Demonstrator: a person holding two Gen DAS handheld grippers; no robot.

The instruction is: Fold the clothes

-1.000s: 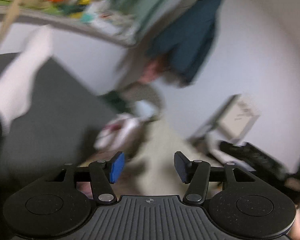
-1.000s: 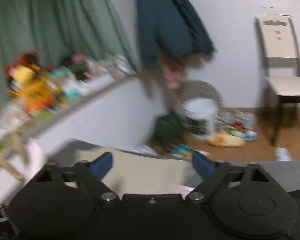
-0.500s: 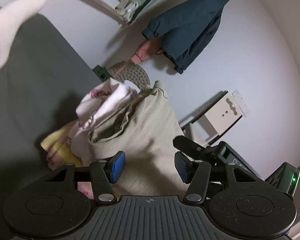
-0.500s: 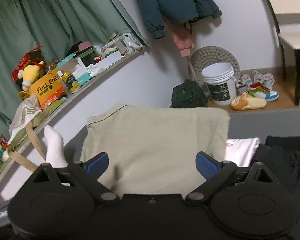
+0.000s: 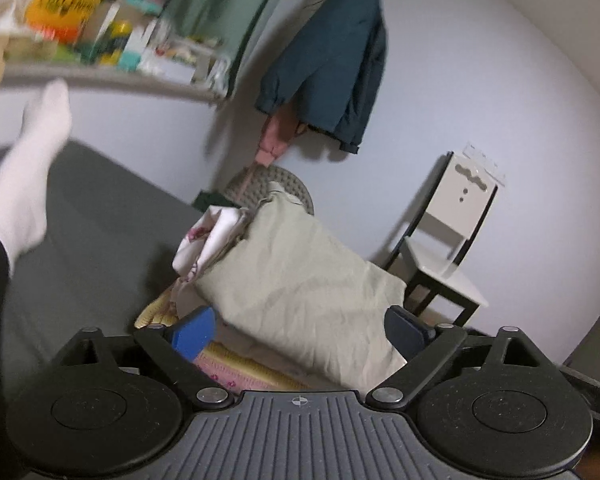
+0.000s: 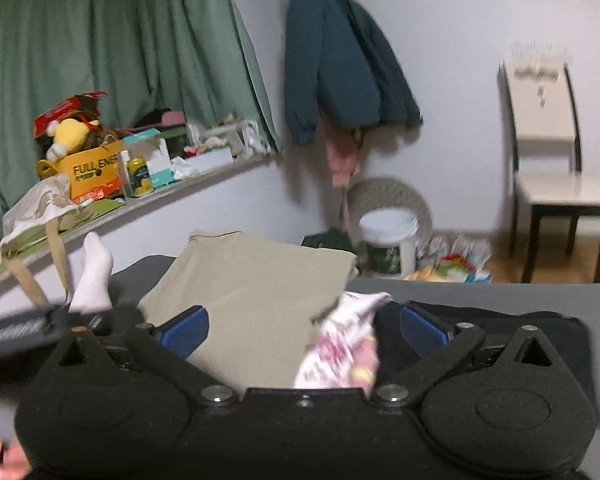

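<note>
I'm looking at a lived-in bedroom: grey bed (image 5: pixel 100 216), green curtain (image 6: pixel 100 52), cluttered ledge (image 6: pixel 148 196) with a plush toy (image 6: pixel 70 136) and boxes, jacket (image 6: pixel 340 68) hung on the wall, dining chair (image 6: pixel 548 160), shoes (image 6: pixel 456 260) and bucket (image 6: pixel 388 240) on the wood floor.

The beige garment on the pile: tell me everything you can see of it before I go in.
The beige garment looks like soft, slightly creased cotton, folded into a rough rectangle with a seamed edge at its far end. It lies on top of a clothes pile on the grey bed, over a white floral cloth that pokes out beside it. Both tools, left and right, are open and not gripping it.
</note>
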